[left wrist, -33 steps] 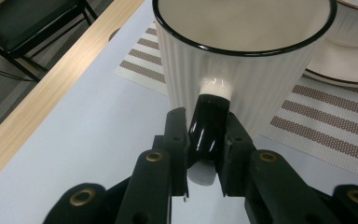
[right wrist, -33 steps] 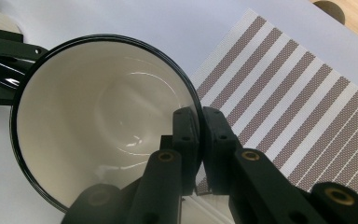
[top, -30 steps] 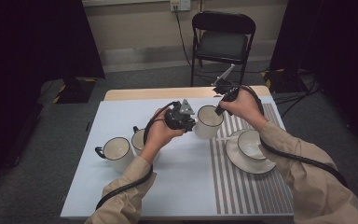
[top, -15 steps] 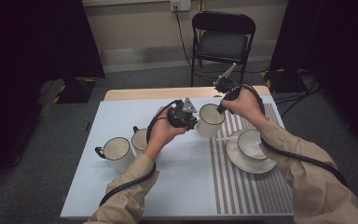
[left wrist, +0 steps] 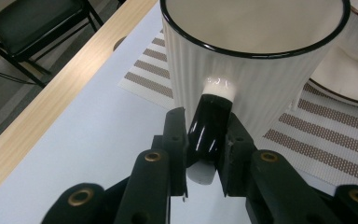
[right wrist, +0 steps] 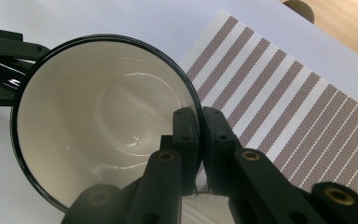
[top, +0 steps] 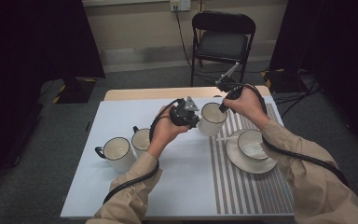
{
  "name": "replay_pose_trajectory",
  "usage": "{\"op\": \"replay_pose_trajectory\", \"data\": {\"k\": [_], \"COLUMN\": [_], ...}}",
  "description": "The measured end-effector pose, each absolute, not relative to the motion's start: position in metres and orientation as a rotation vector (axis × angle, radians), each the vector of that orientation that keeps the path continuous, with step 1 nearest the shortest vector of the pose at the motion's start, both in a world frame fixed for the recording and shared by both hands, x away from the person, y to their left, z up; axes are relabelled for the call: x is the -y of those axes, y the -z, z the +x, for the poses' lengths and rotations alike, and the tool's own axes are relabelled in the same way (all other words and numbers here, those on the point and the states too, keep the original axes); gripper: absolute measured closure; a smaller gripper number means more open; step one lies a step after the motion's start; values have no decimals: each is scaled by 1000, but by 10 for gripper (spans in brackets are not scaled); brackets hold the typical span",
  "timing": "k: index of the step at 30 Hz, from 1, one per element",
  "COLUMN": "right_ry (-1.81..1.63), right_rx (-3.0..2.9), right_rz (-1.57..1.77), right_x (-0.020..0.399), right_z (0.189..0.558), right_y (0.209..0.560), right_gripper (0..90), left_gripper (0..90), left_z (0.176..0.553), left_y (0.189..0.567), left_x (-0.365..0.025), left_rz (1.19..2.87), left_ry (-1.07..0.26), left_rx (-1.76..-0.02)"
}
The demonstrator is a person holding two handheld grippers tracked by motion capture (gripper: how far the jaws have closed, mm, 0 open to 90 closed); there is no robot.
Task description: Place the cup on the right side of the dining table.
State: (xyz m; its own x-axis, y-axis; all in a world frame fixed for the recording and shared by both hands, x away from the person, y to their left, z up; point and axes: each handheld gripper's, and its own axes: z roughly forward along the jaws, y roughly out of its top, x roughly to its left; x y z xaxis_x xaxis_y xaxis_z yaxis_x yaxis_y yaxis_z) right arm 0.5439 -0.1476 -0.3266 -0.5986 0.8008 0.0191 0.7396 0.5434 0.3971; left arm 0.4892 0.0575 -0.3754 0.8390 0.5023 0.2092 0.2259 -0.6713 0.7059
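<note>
Above the table, both hand-held grippers clamp the cup (top: 212, 119): handle, rim.

The table (top: 121, 105) has a pale wooden top, bare along its far edge beyond both claws; a white mat (top: 186, 182) covers most of it; a striped placemat (top: 242, 191) lies on the side of the right claw (top: 221, 110), below and nearer the person than it. On the placemat rests a saucer (top: 235, 158). On the white mat, on the outer side of the left claw (top: 196, 122) and nearer the person, stand two cream mugs (top: 116, 153), just beside each other.
</note>
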Motion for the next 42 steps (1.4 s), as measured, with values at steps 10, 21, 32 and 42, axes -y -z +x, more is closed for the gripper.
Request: {"op": "replay_pose_trajectory", "data": {"k": [10,21,32,42], "right_ry": [-563,-559,-549,-542], "right_rx": [-2603,-2592,-2576,-2563], "right_rz": [1323,1335,1352,1369], "right_x": [151,158,164,168], "right_z": [545,547,550,552], "right_y": [325,327,329,332], "right_gripper": [850,850,850,850], "left_gripper": [757,755,753,751], "left_z": [492,496,501,505], "left_y": [374,378,382,386], "left_x": [-54,-47,-41,-35], "left_rz": [2309,2298,2292,2287], "left_ry": [-510,-511,-501,-496], "left_rx": [-531,-540,-558,-564]}}
